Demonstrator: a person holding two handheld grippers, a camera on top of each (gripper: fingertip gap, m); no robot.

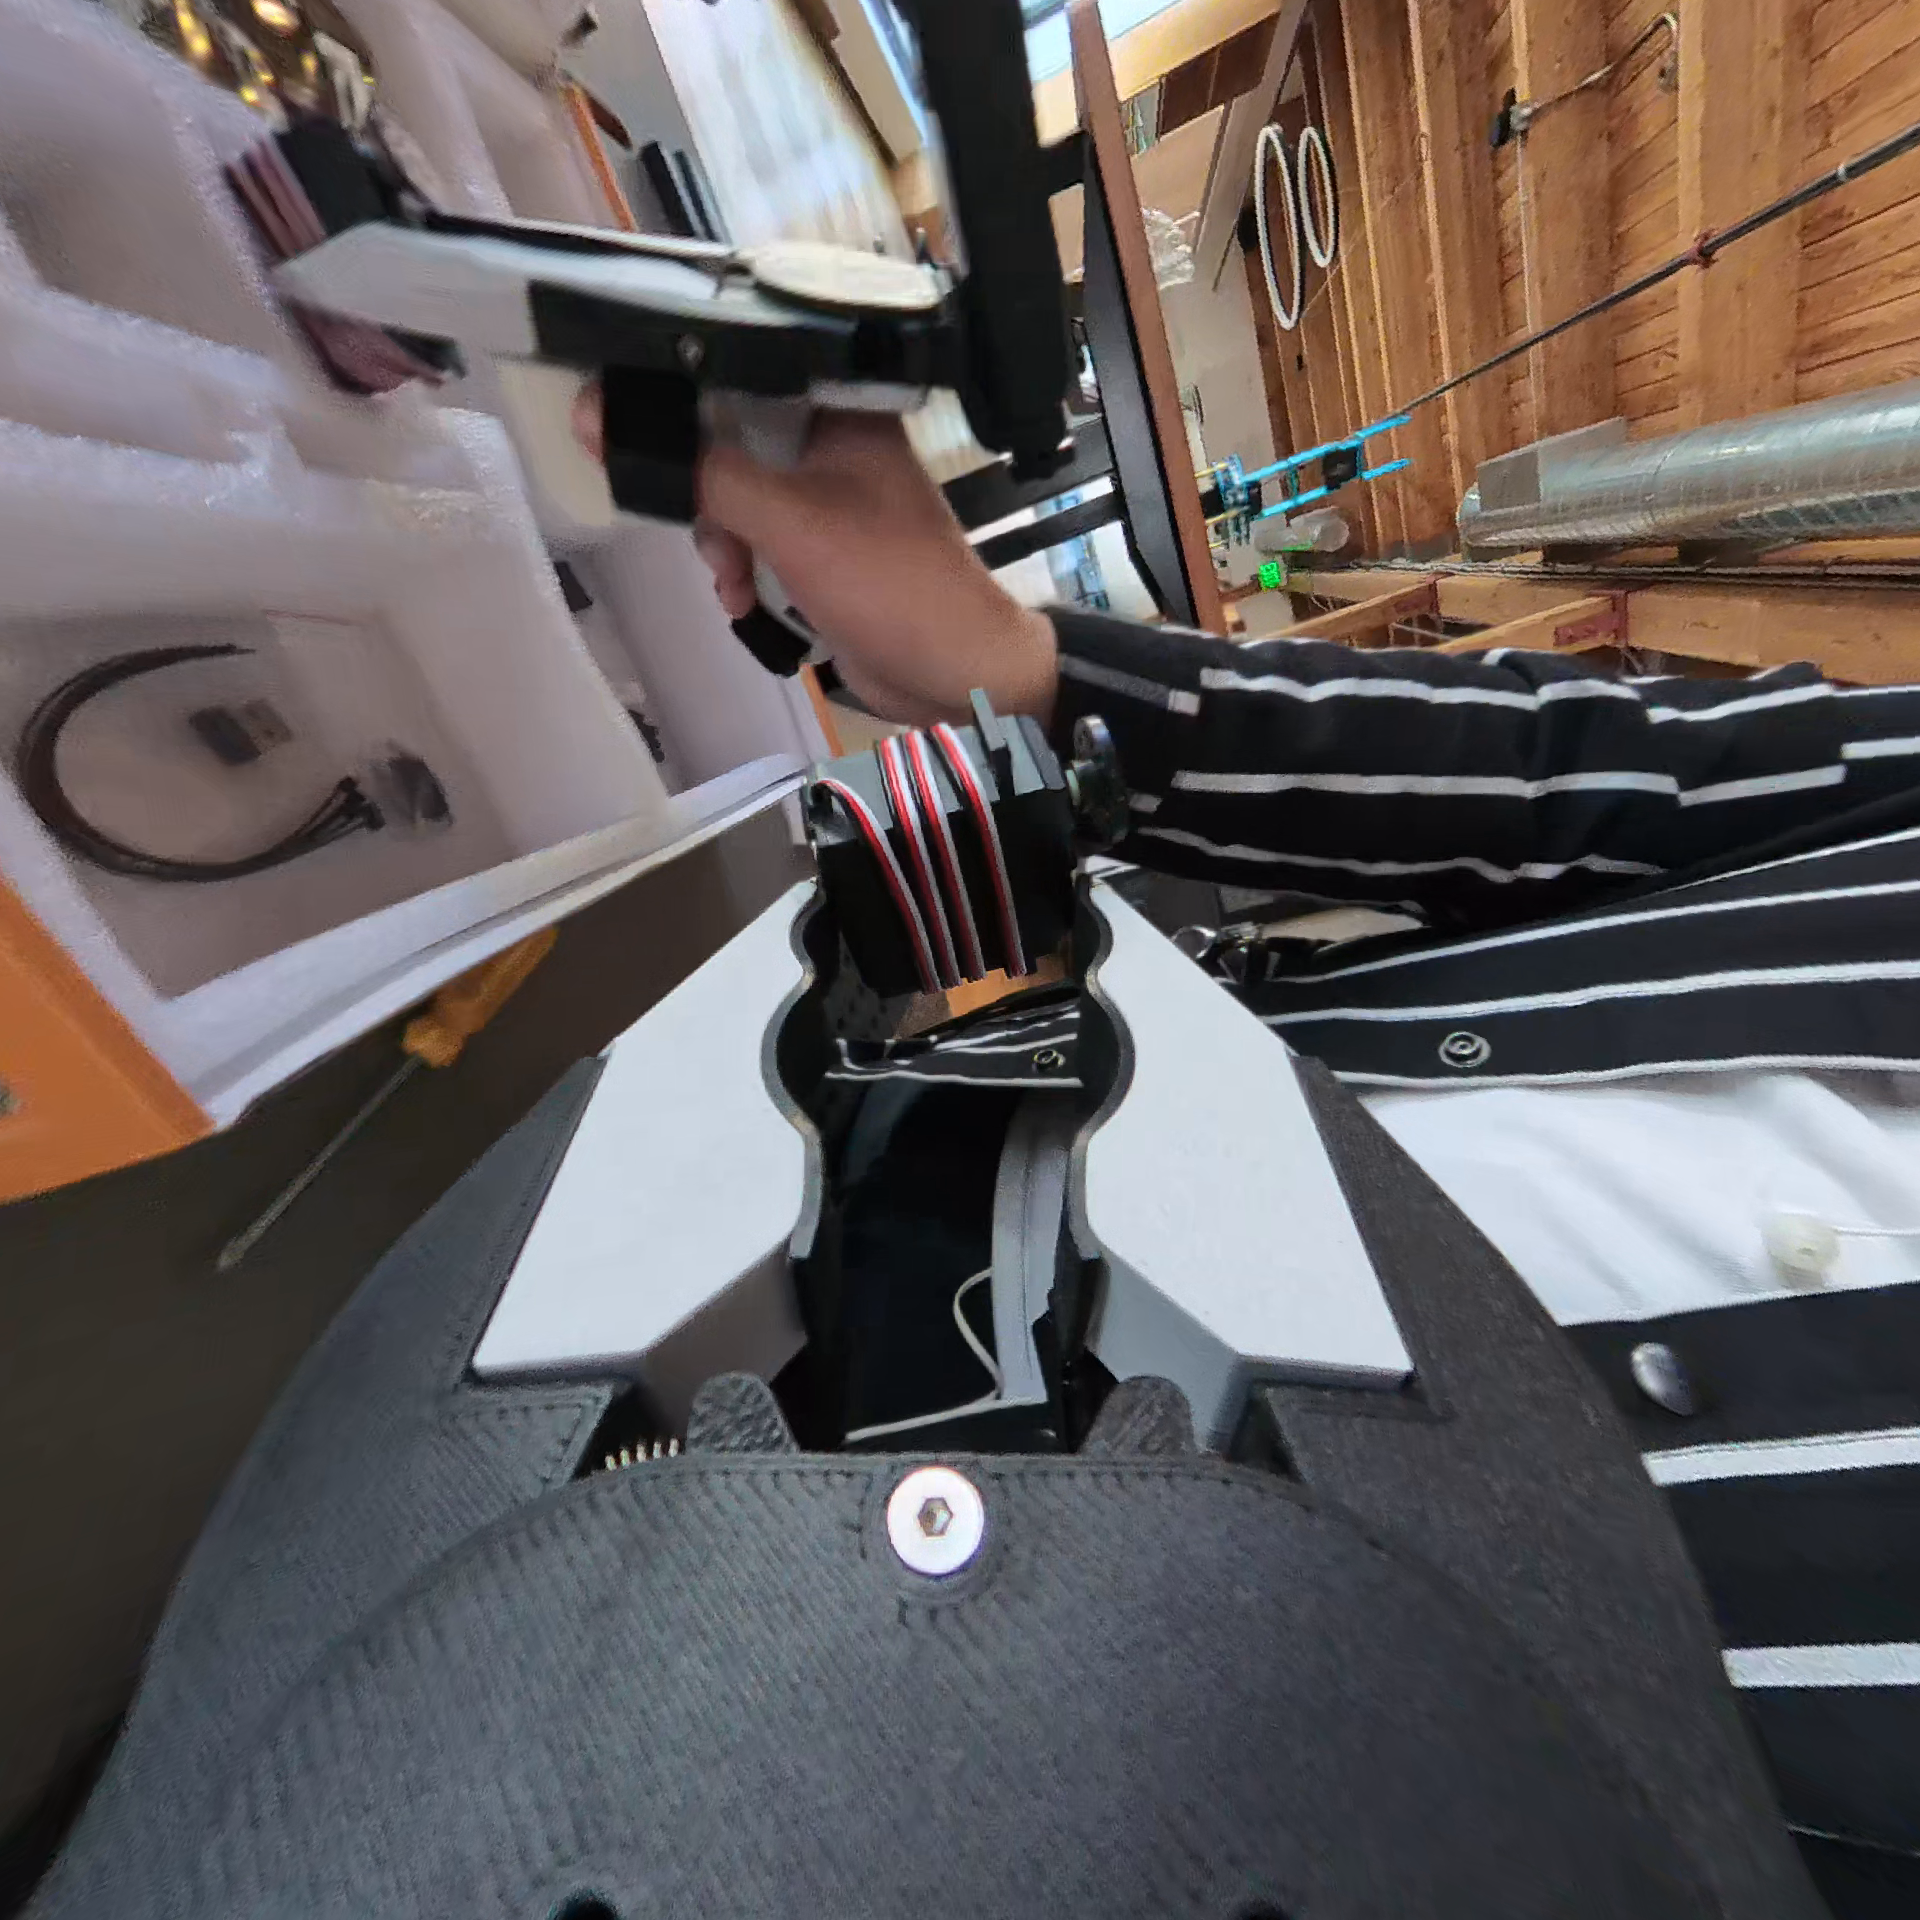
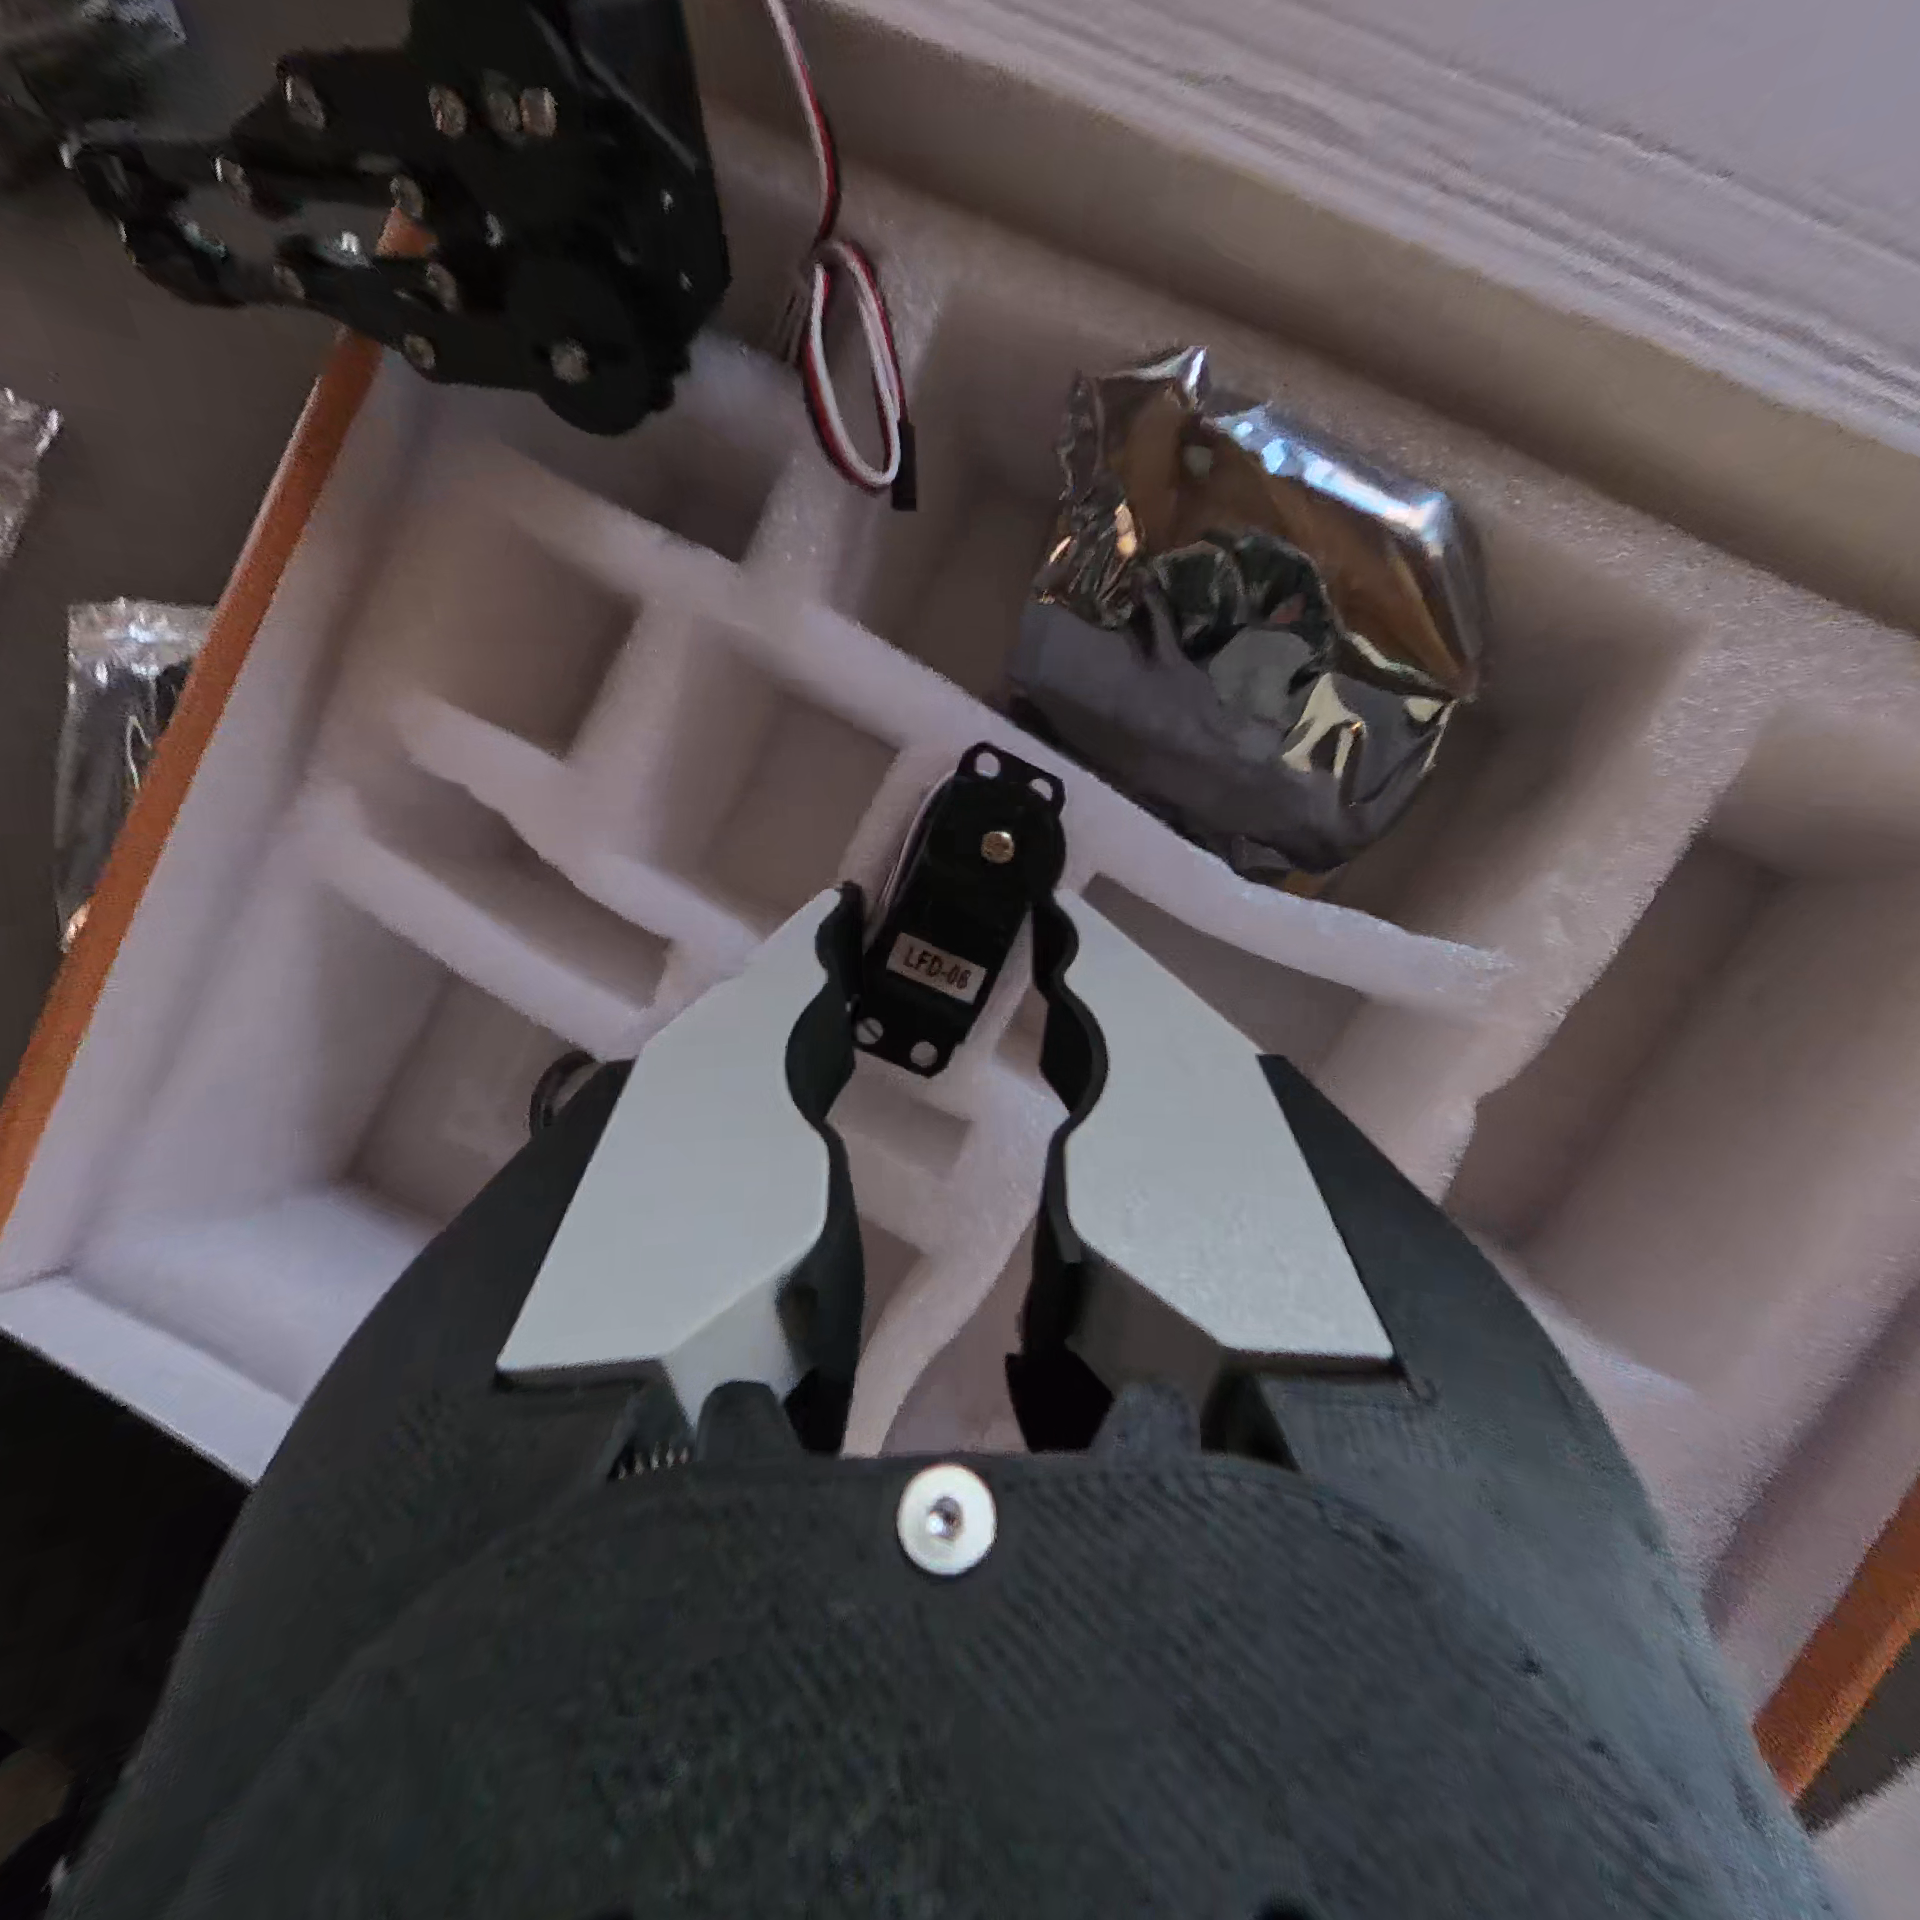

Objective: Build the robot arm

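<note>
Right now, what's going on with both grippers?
A person holds a gripper in each hand. The left gripper is shut on a black assembly wrapped in red-and-white wires. The right gripper grips a small black servo above the white foam tray, near a crumpled silver foil bag.

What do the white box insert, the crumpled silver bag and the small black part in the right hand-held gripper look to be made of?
Insert: soft white foam, matte, with fuzzy cut edges. Bag: metallised film, probably plastic; mirror-like creases. Part in the right hand-held gripper: likely moulded black plastic, smooth, with a brass-coloured screw.
</note>
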